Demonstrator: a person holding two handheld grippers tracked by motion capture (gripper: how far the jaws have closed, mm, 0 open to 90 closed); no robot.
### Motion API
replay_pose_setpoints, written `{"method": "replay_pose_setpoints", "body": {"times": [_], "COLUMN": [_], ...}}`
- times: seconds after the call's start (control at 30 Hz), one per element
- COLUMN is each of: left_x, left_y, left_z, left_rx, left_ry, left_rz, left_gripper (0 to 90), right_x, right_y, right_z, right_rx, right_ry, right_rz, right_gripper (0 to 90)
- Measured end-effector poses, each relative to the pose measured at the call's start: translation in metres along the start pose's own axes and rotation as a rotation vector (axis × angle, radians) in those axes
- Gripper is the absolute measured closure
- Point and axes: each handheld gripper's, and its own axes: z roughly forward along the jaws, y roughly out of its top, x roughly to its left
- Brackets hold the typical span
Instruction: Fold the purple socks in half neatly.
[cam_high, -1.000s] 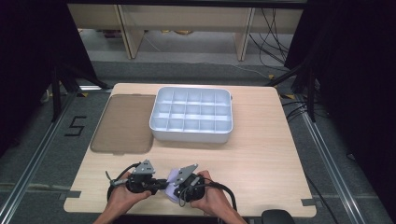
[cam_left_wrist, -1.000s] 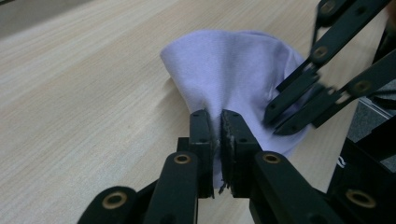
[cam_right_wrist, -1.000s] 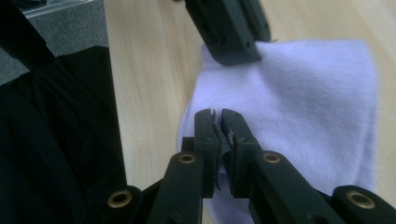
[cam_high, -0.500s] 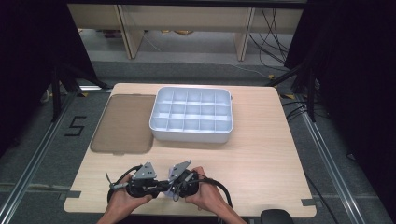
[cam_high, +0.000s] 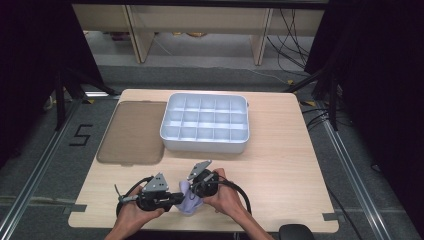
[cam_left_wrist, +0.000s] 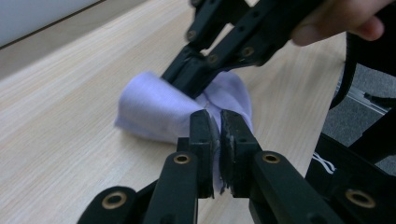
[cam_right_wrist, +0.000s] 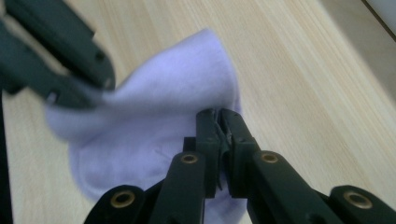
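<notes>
- Both pairs of jaws are pinched nearly shut on one piece of cloth (cam_high: 188, 201): the left gripper (cam_left_wrist: 219, 135) clamps a thin fold of it, and the right gripper (cam_right_wrist: 218, 126) clamps another edge.
- Cloth is pale lilac, soft and matte, bunched into a rounded, cone-like hump with smooth folds.
- It sits at the near edge of the table (cam_high: 280, 165), between the two grippers, partly resting on the wood.
- Left gripper view shows the cloth's bulging side, with the right gripper's black linkage and brass-coloured pins biting into its top, and a fingertip above.
- Right gripper view shows the cloth spread wider and flatter, with the left gripper's arms blurred across the upper left.
- High view shows what neither gripper view does: both hands (cam_high: 227, 197) side by side, black cables looping behind them, a grey three-cornered plate on each gripper.
- Table is light wood with straight, fine grain and rounded corners.
- Farther back stands a white plastic tray (cam_high: 170, 132), rectangular with rounded corners, split into a grid of small square compartments.
- Just left of the tray lies a flat, brownish, translucent lid (cam_high: 132, 132) with rounded corners.
</notes>
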Motion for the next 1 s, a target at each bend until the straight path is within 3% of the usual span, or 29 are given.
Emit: {"method": "replay_pose_setpoints", "body": {"times": [0.07,0.2,0.3,0.33,0.37,0.4,0.5,0.53,0.57,0.6,0.63,0.77,0.87,1.0], "left_x": [-0.001,-0.002,-0.003,-0.003,-0.002,-0.002,-0.004,-0.006,-0.005,-0.006,-0.007,-0.01,-0.013,-0.017], "left_y": [0.001,0.001,0.001,0.001,0.002,0.002,0.002,0.002,0.002,0.003,0.003,0.005,0.008,0.011], "left_z": [0.001,0.002,0.002,0.001,0.001,0.0,0.001,0.002,0.001,0.001,0.002,0.004,0.007,0.016], "left_rx": [0.016,0.015,0.004,0.011,0.013,0.017,0.012,0.005,0.007,0.012,0.004,-0.001,-0.001,0.009], "left_ry": [0.0,0.004,0.001,0.003,0.0,0.01,0.004,0.005,0.007,0.005,0.011,0.03,0.019,0.01], "left_rz": [0.036,0.016,0.019,0.013,0.033,0.043,0.041,0.014,0.034,0.048,0.033,0.085,0.094,0.098], "left_gripper": [83.3,83.3,83.3,83.3,83.3,83.2,83.1,83.1,83.1,83.0,83.0,82.8,82.9,82.7], "right_x": [-0.001,-0.001,-0.002,-0.003,-0.005,-0.003,-0.002,-0.001,-0.001,-0.001,0.001,0.001,0.003,0.001], "right_y": [0.003,0.003,0.001,0.0,-0.004,-0.007,-0.023,-0.026,-0.03,-0.034,-0.035,-0.035,-0.034,-0.033], "right_z": [0.003,0.002,-0.011,-0.016,-0.023,-0.028,-0.037,-0.037,-0.038,-0.035,-0.034,-0.024,-0.017,-0.014], "right_rx": [-0.003,-0.013,-0.026,-0.035,-0.053,-0.048,-0.05,-0.04,-0.028,-0.034,-0.013,-0.004,0.032,0.019], "right_ry": [0.013,0.024,0.015,0.006,0.004,0.0,0.008,0.014,0.02,0.029,0.039,0.052,0.053,0.059], "right_rz": [-0.01,0.003,0.057,0.049,0.023,0.038,0.037,0.061,0.06,0.06,0.066,0.054,0.052,0.041], "right_gripper": [86.7,86.0,85.9,85.9,85.9,85.9,85.9,85.9,85.9,85.9,85.9,86.0,86.1,86.1]}}
